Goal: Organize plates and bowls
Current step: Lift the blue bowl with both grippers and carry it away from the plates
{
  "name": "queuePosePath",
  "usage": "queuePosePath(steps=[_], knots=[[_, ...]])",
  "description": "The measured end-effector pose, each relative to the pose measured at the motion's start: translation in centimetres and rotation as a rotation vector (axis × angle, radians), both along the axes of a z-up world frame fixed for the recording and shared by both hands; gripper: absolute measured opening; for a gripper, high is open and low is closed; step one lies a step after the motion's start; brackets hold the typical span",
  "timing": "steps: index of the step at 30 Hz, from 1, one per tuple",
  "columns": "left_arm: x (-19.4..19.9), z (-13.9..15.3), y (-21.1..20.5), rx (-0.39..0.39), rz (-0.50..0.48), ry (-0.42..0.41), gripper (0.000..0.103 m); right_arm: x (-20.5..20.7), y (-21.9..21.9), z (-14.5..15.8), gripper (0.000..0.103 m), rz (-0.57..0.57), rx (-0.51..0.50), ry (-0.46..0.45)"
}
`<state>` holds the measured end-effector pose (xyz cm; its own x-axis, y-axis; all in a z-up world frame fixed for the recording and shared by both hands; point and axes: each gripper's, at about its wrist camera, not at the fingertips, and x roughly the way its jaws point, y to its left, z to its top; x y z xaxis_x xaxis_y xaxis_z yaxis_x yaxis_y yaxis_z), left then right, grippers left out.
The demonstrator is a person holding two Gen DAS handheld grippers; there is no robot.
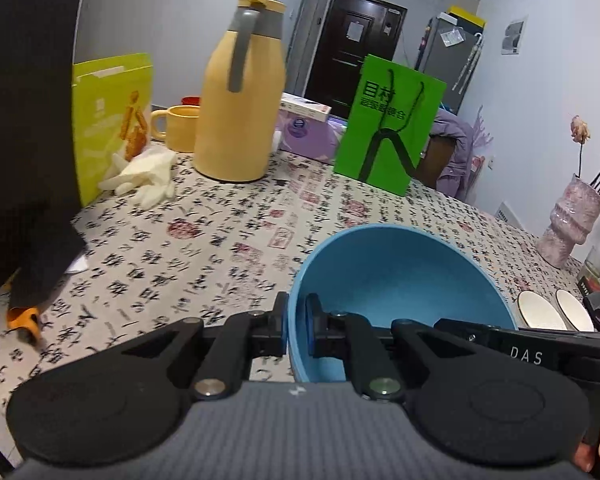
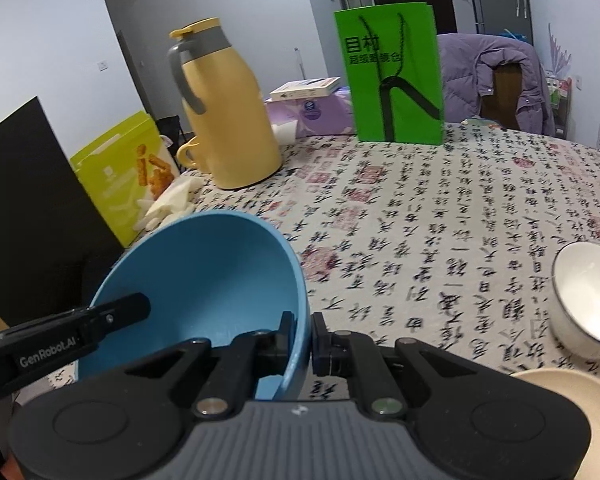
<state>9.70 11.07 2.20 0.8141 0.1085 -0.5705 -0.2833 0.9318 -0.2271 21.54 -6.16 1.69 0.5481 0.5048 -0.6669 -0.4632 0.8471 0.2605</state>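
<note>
A blue bowl (image 1: 400, 280) is held tilted above the table by both grippers. My left gripper (image 1: 297, 326) is shut on its left rim, one finger inside and one outside. My right gripper (image 2: 302, 340) is shut on the opposite rim of the blue bowl (image 2: 204, 276). The right gripper's finger shows at the bowl's right in the left wrist view (image 1: 500, 338). The left gripper's finger reaches into the bowl in the right wrist view (image 2: 112, 316). Two white bowls (image 1: 540, 312) stand at the right. One white bowl (image 2: 588, 304) and a cream plate (image 2: 580, 404) lie near the right gripper.
A yellow thermos jug (image 1: 240, 96), a yellow mug (image 1: 178, 126), a green paper bag (image 1: 388, 128), a lime snack bag (image 1: 112, 120), white gloves (image 1: 144, 178) and a purple tissue pack (image 1: 308, 132) stand at the far side. A pink vase (image 1: 572, 220) is at the right. A black board (image 1: 20, 140) is at the left.
</note>
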Motion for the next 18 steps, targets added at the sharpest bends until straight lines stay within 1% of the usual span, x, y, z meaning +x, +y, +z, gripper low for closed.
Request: queuePosePath(steps=[18], knots=[[-3.8, -1.1, 4.9, -0.013, 0.076, -0.001, 0.008, -2.4, 5.7, -0.9, 0.008, 0.064, -0.009, 0.016]])
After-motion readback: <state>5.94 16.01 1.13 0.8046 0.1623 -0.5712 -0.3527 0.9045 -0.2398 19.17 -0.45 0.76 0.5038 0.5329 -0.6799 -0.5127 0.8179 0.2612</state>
